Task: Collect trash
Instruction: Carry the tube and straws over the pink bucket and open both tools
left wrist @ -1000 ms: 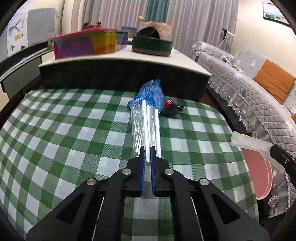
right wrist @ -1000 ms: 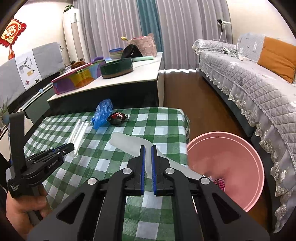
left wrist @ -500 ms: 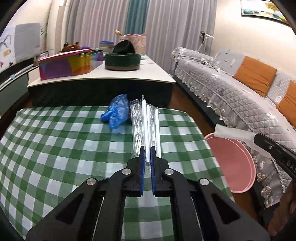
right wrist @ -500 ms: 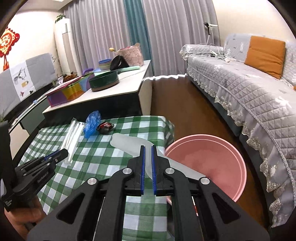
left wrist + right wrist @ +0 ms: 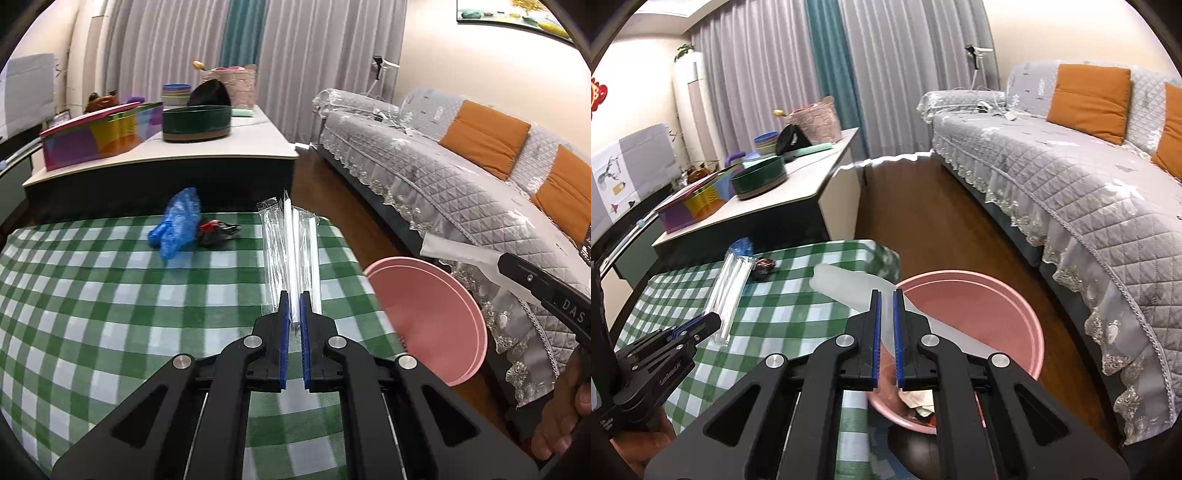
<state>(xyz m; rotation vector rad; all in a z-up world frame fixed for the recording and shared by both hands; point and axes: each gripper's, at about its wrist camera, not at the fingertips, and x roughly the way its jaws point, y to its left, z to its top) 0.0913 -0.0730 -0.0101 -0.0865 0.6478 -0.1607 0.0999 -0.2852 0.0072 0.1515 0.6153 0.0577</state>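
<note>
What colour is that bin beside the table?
Pink bin, clearest in the right wrist view.

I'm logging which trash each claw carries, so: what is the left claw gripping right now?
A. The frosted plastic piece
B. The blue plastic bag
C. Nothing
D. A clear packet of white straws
D: in the left wrist view the left claw is shut on the clear packet of white straws, while the blue plastic bag lies on the checked tablecloth and the right claw holds the frosted plastic piece.
</note>
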